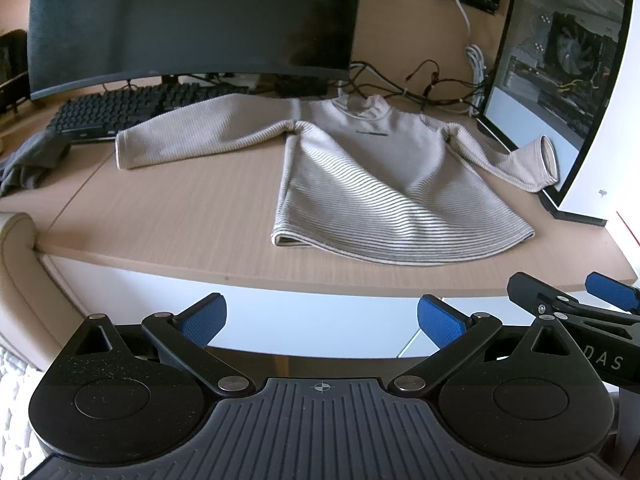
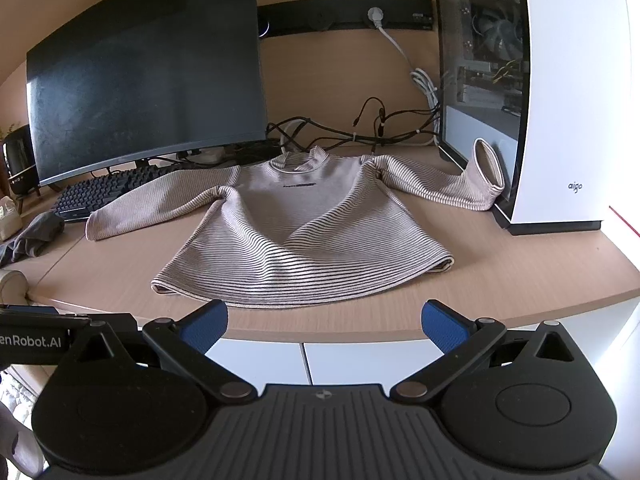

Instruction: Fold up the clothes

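Observation:
A beige striped long-sleeved sweater (image 1: 360, 184) lies spread face up on the wooden desk (image 1: 180, 216), sleeves out to both sides. Its right cuff leans against the PC case. It also shows in the right wrist view (image 2: 304, 240). My left gripper (image 1: 322, 322) is open and empty, held in front of the desk's front edge, short of the hem. My right gripper (image 2: 324, 326) is open and empty, at the desk's front edge just before the hem. The right gripper also shows at the right of the left wrist view (image 1: 568, 294).
A dark monitor (image 1: 192, 20) and a black keyboard (image 1: 120, 112) stand behind the left sleeve. A white PC case (image 2: 560, 92) stands at the right. Cables (image 2: 360, 128) lie behind the collar. A grey cloth (image 1: 28, 160) lies at the left.

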Tool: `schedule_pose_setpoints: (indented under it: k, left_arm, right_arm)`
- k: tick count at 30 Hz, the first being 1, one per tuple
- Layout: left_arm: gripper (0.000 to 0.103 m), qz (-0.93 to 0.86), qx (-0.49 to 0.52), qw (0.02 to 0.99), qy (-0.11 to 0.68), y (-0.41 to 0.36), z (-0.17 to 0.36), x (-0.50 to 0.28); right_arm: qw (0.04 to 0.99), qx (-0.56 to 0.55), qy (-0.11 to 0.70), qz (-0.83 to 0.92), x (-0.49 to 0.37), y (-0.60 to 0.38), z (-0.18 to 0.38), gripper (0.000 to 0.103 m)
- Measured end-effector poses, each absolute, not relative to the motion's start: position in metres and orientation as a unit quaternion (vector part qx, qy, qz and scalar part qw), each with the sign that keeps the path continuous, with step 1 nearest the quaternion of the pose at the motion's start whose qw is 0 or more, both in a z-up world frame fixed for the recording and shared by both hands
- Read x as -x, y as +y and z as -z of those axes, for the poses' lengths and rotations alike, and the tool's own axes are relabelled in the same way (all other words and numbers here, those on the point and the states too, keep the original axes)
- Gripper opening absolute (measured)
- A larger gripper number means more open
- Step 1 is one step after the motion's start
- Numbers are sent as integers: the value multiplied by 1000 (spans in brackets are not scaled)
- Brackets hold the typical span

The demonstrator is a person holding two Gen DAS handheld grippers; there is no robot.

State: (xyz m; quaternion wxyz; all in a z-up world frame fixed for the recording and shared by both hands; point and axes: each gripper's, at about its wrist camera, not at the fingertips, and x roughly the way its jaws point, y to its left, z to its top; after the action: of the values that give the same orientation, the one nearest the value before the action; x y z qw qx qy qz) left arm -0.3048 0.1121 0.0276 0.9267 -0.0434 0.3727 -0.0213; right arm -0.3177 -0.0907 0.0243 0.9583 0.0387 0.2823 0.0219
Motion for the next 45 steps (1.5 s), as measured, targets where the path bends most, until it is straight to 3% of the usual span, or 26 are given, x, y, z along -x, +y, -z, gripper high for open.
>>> schedule_pose_setpoints:
  k: [28, 45]
  left_arm:
    - [103, 14, 38, 920, 391, 97, -21, 269]
    - [103, -6, 63, 900, 432, 86, -7, 182]
  right_arm:
    - [948, -50, 313, -33, 281, -105, -13, 103]
    - [931, -80, 346, -84, 167, -129, 4, 103]
